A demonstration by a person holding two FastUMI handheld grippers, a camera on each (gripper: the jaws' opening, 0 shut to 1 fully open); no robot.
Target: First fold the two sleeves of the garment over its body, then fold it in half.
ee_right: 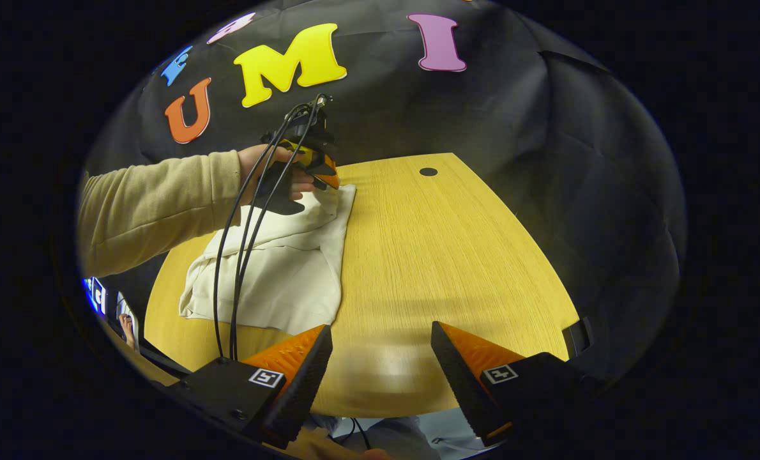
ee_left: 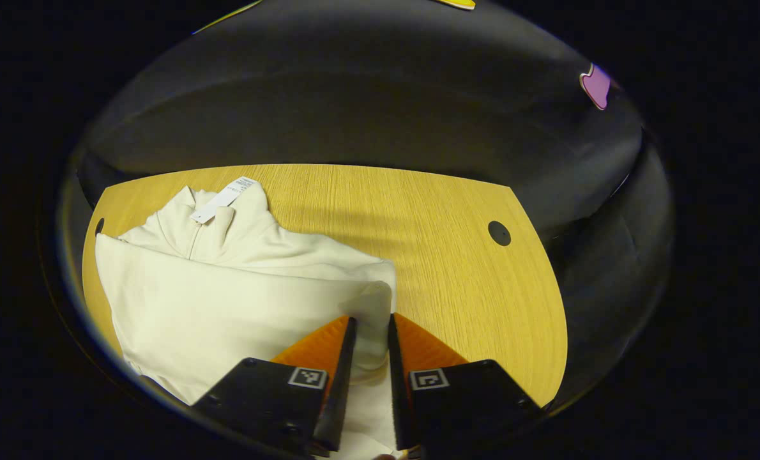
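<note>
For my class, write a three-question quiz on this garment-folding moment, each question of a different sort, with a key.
1. True or false: the right tool is clamped on the garment.
2. Which does the left tool have between its fingers? A) a fold of the cream garment B) the white tag C) bare table
3. Fill in: in the right gripper view, the garment lies to the ____ of the right tool.

Key: 1 false, it hangs open above the table edge, apart from the cloth. 2 A. 3 left.

matt cloth garment (ee_left: 227,294), wood-grain table (ee_left: 456,275)
</note>
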